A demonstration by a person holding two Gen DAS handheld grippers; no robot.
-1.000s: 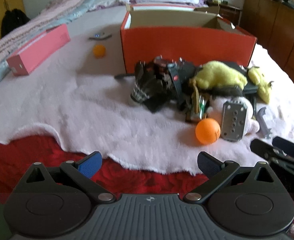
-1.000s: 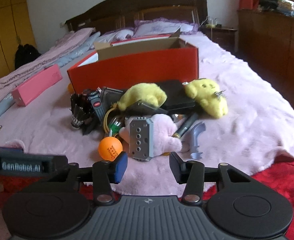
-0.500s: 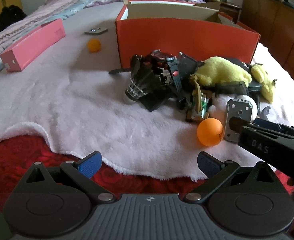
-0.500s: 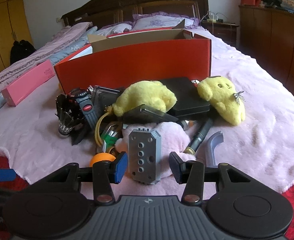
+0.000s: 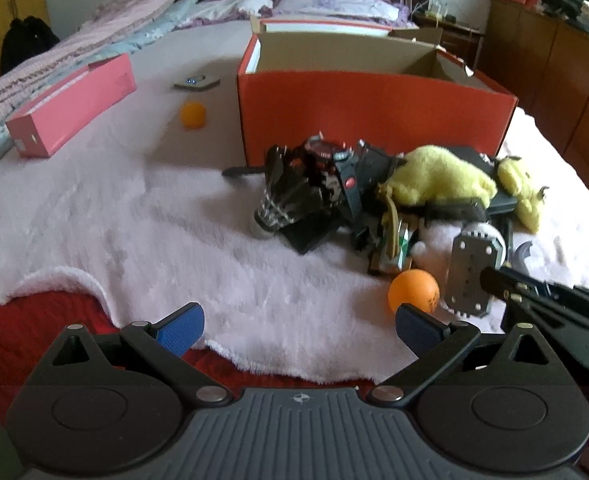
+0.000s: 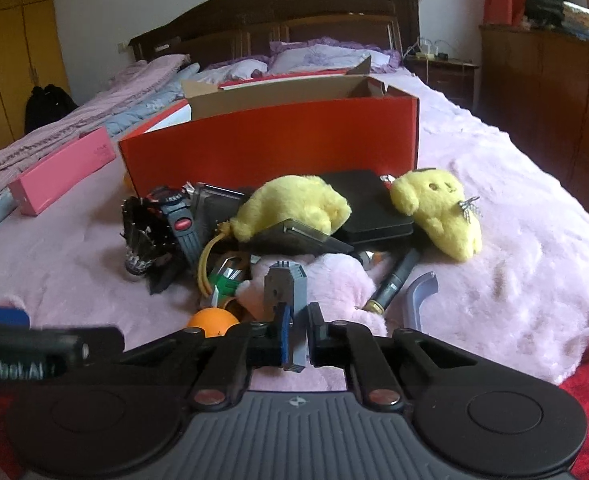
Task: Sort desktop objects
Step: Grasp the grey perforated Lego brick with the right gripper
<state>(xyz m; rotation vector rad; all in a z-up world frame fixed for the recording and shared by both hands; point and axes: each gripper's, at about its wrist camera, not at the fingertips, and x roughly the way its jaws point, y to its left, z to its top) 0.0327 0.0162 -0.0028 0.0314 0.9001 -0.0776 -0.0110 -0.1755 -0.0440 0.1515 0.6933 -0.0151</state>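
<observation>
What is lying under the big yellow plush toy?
Under the yellow plush lie a flat dark case and, behind, a black box. Whatever lies deeper in the pile is covered.

Bed [image 5: 34, 320]: pale fleece [image 5: 174, 220], clutter, red box [image 5: 374, 120]

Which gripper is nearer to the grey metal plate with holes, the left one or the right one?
Right. The right gripper is shut on the grey plate, its jaws having just closed on it. The left gripper is open over the blanket's edge, apart from the plate.
</observation>
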